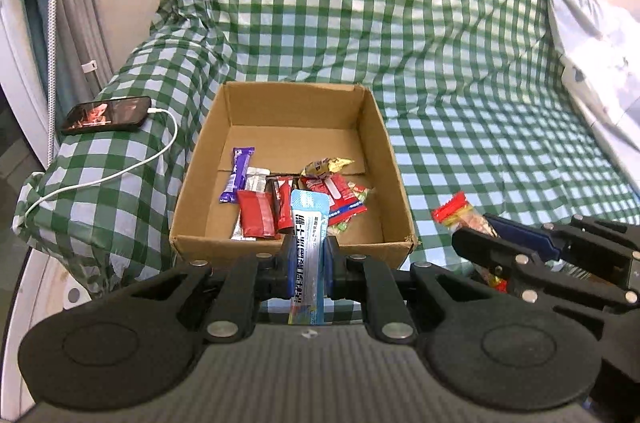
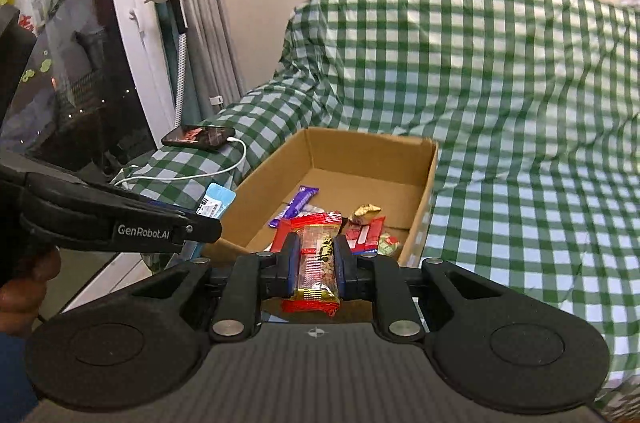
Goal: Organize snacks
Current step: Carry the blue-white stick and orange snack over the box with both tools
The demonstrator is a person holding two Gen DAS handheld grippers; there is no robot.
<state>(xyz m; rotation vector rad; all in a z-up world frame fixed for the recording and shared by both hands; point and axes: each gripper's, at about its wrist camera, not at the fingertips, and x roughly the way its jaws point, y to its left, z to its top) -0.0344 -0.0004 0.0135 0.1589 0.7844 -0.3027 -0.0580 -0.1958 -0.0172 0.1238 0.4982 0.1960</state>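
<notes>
An open cardboard box (image 1: 200, 183) sits on a green checked sofa and holds several snack packets, among them a purple bar (image 1: 236, 175) and a red packet (image 1: 258, 215). My left gripper (image 1: 307, 243) is shut on a light blue and silver sachet (image 1: 306, 263), held upright just before the box's near wall. My right gripper (image 2: 317, 255) is shut on a clear nut bar with red ends (image 2: 318, 263), at the box's (image 2: 424, 191) near edge. The right gripper also shows at the right of the left wrist view (image 1: 480, 235), and the left gripper shows in the right wrist view (image 2: 200, 219).
A phone (image 1: 106, 115) on a white charging cable lies on the sofa's left armrest. A white cloth (image 1: 592, 35) lies at the sofa's right end. Grey curtains and a glass door stand at the left. The checked seat (image 1: 500, 151) stretches right of the box.
</notes>
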